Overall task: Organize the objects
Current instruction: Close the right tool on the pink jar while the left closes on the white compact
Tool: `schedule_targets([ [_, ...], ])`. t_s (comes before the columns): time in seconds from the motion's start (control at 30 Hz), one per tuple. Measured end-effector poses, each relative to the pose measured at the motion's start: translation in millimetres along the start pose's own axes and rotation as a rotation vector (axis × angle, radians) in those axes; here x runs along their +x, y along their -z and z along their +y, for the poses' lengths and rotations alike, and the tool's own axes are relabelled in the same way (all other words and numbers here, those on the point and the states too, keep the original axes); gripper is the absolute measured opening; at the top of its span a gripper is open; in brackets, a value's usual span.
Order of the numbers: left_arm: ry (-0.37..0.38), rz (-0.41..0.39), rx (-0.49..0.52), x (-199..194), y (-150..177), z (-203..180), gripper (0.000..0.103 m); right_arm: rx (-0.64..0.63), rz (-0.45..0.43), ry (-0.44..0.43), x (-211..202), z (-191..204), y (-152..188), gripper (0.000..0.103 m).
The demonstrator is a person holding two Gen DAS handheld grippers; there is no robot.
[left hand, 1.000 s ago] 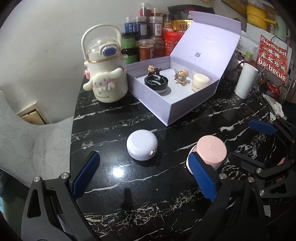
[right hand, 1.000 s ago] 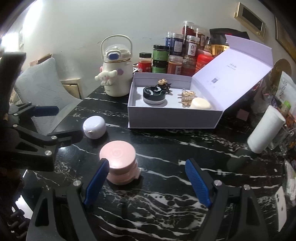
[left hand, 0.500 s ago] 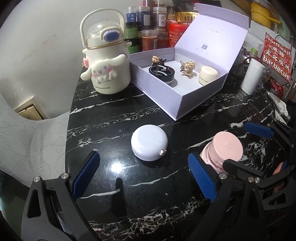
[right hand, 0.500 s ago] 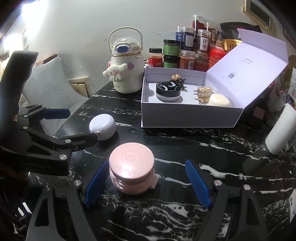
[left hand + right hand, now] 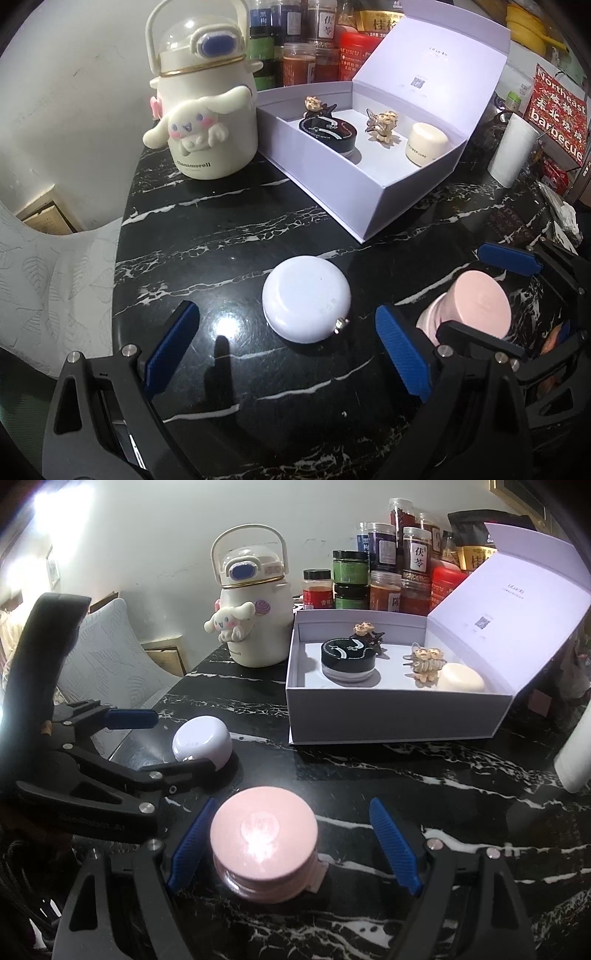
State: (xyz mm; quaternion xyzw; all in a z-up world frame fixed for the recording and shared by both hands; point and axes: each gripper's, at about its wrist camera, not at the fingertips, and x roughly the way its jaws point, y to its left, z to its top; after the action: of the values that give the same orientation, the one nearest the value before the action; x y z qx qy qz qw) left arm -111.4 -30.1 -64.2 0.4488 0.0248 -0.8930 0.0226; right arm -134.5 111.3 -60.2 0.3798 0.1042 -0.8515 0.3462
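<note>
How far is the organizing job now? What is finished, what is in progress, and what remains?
Done: the black jar, two hair clips and cream jar lie inside the open box. In hand: nothing gripped yet; the right gripper is open around the pink jar, the left gripper open around the lavender case. Left: both go into the box.

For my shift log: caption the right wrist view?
Right gripper, jaws open, straddles the pink jar on the marble table; open box behind.
</note>
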Motion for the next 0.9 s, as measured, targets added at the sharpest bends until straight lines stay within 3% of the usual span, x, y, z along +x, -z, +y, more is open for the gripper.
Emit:
schedule_targets([
  [0.33,0.03,-0.002,-0.006,17,-8,2,0.096,0.028,0.011,-0.036,13,-9,-1,0.08],
  [0.6,0.055,-0.001,-0.006,28,-11,0,0.095,0.006,-0.02,-0.048,7,-9,-2,0.052],
  [0.9,0.06,0.005,0.003,28,-9,-5,0.064,0.005,-0.047,-0.038,-1,-14,-1,0.052],
])
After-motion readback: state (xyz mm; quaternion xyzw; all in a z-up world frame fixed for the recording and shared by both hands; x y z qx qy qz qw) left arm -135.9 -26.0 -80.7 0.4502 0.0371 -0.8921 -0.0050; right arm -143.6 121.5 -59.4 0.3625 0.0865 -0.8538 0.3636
